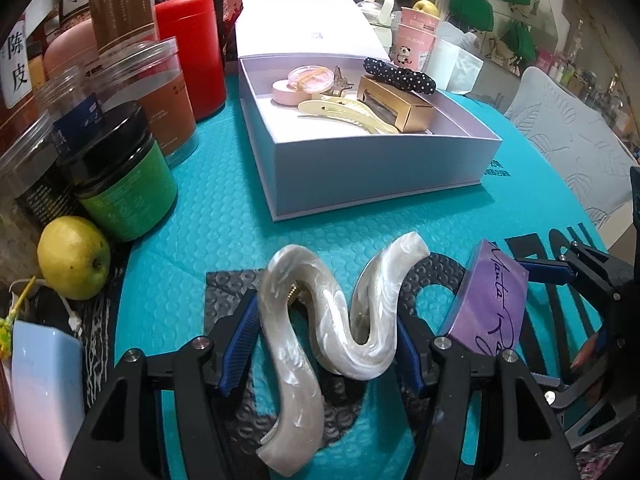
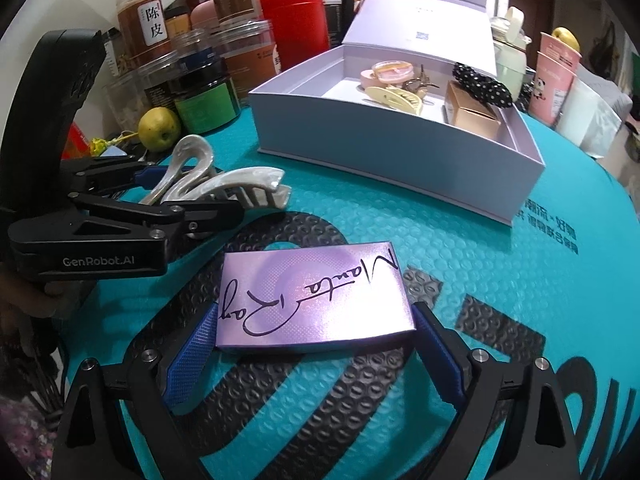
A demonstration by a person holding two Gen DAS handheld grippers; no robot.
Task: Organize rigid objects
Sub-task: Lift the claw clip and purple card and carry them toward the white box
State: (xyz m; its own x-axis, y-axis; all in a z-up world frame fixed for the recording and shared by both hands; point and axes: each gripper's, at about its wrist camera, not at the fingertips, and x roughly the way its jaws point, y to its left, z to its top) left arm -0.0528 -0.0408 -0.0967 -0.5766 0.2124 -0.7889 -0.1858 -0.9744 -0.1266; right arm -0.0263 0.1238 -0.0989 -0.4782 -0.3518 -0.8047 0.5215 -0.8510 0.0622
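Observation:
My left gripper point(image 1: 326, 348) is shut on a wavy pearl-white hair clip point(image 1: 320, 320), held just above the teal mat; both also show in the right wrist view, the gripper point(image 2: 192, 196) and the clip point(image 2: 224, 188). My right gripper point(image 2: 316, 344) is shut on a purple box with black script point(image 2: 312, 300), its blue pads against both short sides; it also shows in the left wrist view point(image 1: 492, 304). An open lavender gift box point(image 1: 380, 168) point(image 2: 400, 160) stands beyond and holds a cream hair clip point(image 1: 344, 114), a gold box point(image 1: 400, 104), a dotted black scrunchie point(image 1: 400, 74) and pink round cases point(image 1: 304, 80).
Jars and tins stand at the left: a green-labelled jar point(image 1: 128, 192), a red canister point(image 1: 192, 52), clear plastic jars point(image 1: 160, 92). A yellow-green apple point(image 1: 74, 258) lies by them. Pink paper cups point(image 1: 416, 40) stand behind the gift box. The teal bubble mat point(image 1: 224, 208) covers the table.

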